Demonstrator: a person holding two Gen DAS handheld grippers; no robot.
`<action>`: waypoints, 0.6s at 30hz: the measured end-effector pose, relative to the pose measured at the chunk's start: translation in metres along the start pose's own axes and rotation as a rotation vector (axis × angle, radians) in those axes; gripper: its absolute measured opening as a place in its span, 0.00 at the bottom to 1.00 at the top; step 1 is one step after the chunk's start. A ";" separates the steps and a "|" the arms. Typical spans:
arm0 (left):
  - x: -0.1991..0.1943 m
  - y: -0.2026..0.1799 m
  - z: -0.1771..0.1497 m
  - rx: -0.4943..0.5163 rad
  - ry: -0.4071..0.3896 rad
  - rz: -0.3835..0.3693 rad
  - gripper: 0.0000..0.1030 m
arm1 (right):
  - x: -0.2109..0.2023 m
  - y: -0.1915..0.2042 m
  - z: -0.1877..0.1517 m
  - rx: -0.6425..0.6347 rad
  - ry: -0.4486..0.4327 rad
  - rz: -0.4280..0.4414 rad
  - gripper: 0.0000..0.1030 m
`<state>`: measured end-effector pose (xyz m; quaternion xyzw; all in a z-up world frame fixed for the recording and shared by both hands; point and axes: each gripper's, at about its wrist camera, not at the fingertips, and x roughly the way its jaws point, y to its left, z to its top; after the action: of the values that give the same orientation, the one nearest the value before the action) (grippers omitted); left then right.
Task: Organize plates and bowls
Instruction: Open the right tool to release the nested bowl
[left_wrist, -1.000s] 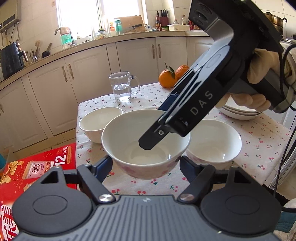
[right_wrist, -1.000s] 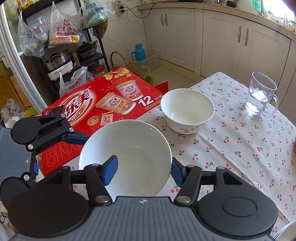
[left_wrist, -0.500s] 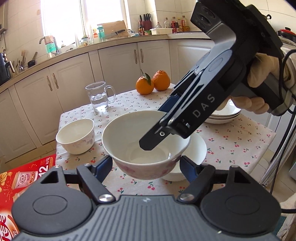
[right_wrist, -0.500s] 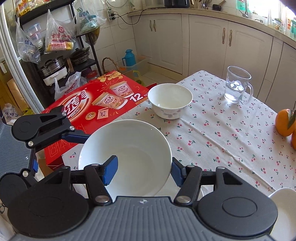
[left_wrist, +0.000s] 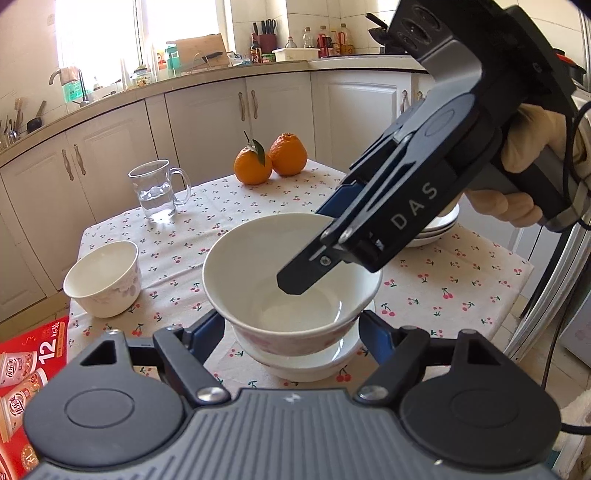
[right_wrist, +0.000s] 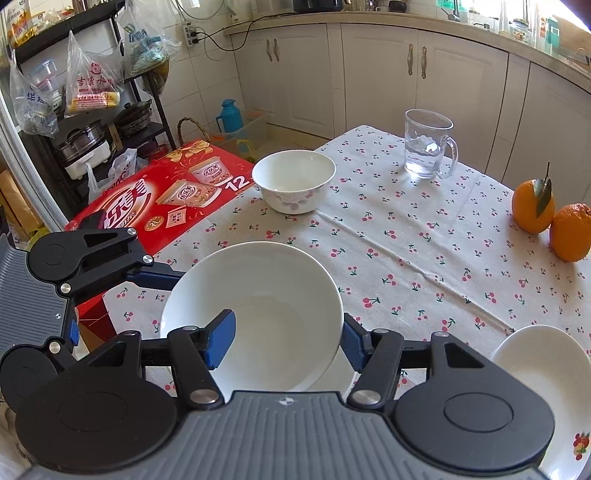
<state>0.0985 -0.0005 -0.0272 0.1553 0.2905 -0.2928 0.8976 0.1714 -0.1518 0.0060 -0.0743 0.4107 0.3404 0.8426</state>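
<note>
A white bowl with a pink pattern (left_wrist: 291, 295) hangs just above a second white bowl (left_wrist: 306, 365) that stands on the cherry-print tablecloth. My left gripper (left_wrist: 291, 326) is shut on the held bowl, one blue pad on each side of its lower wall. From the upper right, my right gripper (left_wrist: 310, 251) is shut on the far rim, one finger inside and one outside. The right wrist view shows the same bowl (right_wrist: 258, 295), held by my right gripper (right_wrist: 286, 343). The lower bowl is mostly hidden there. A stack of white plates (left_wrist: 439, 229) lies behind the right gripper.
A small white bowl (left_wrist: 103, 284) stands near the table's left edge. Farther back are a glass mug (left_wrist: 155, 192) with water and two oranges (left_wrist: 271, 158). A red carton (left_wrist: 22, 369) lies beyond the left edge. White cabinets run behind the table. A gloved hand (left_wrist: 524, 147) holds the right gripper.
Both grippers carried the held bowl to the right across the table. The second bowl, earlier to its right, is now directly beneath it. The small bowl fell away to the left.
</note>
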 end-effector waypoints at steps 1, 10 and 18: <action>0.002 0.000 0.000 -0.001 0.005 -0.004 0.77 | 0.000 -0.001 -0.001 0.003 0.001 -0.001 0.64; 0.015 0.000 -0.001 -0.009 0.045 -0.024 0.77 | 0.008 -0.011 -0.008 0.031 0.016 0.009 0.64; 0.018 0.000 0.000 -0.012 0.054 -0.033 0.77 | 0.015 -0.016 -0.011 0.043 0.026 0.012 0.64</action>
<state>0.1103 -0.0080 -0.0385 0.1528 0.3188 -0.3017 0.8854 0.1809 -0.1606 -0.0152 -0.0581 0.4292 0.3354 0.8366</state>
